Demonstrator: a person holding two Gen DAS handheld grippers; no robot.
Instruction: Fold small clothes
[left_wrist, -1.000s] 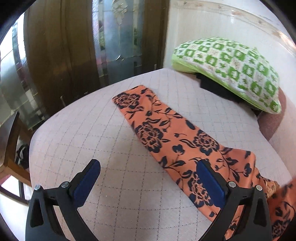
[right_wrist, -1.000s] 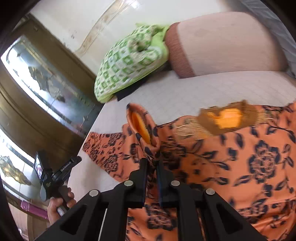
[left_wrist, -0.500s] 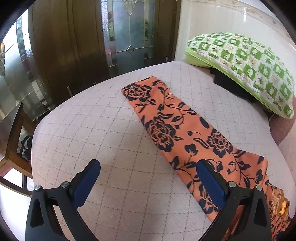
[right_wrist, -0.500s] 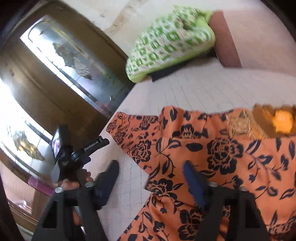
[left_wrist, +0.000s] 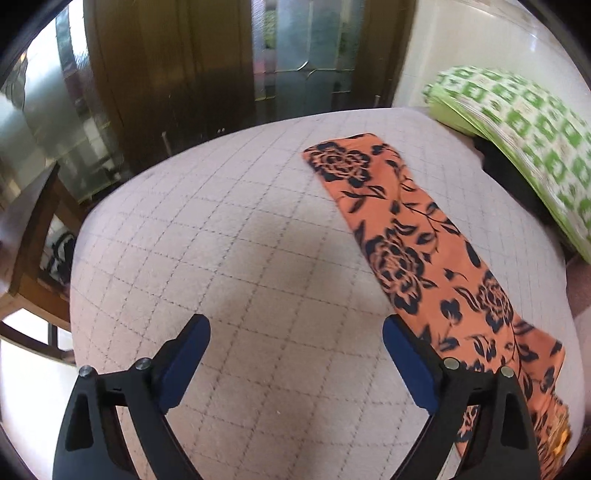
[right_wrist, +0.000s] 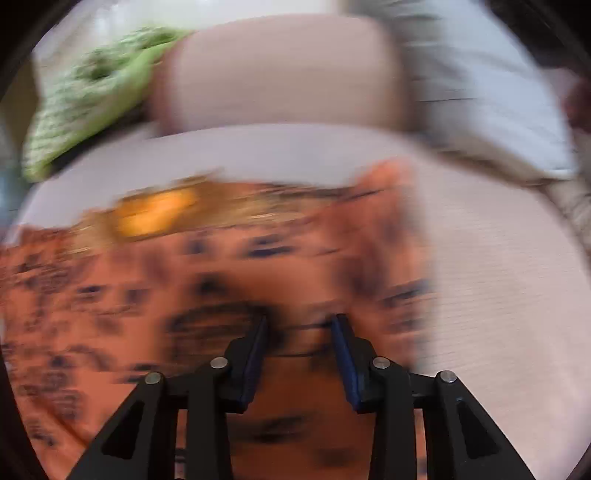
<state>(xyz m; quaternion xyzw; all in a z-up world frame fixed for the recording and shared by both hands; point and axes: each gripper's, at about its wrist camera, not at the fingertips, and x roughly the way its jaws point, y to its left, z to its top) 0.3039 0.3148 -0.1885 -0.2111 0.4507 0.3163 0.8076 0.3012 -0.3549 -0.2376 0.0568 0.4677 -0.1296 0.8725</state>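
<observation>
On the quilted bed (left_wrist: 258, 258), the orange floral garment (left_wrist: 406, 254) lies flat, its sleeve a long strip running from the far middle towards the near right. The left gripper (left_wrist: 295, 345) hovers wide open and empty over bare quilt, the strip just beside its right finger. The right gripper (right_wrist: 300, 325), jaws partly open and holding nothing, is directly over the garment's blurred body (right_wrist: 207, 288), so it looks nearer for the next grasp.

Both wrist views share the orange garment (left_wrist: 413, 236).
</observation>
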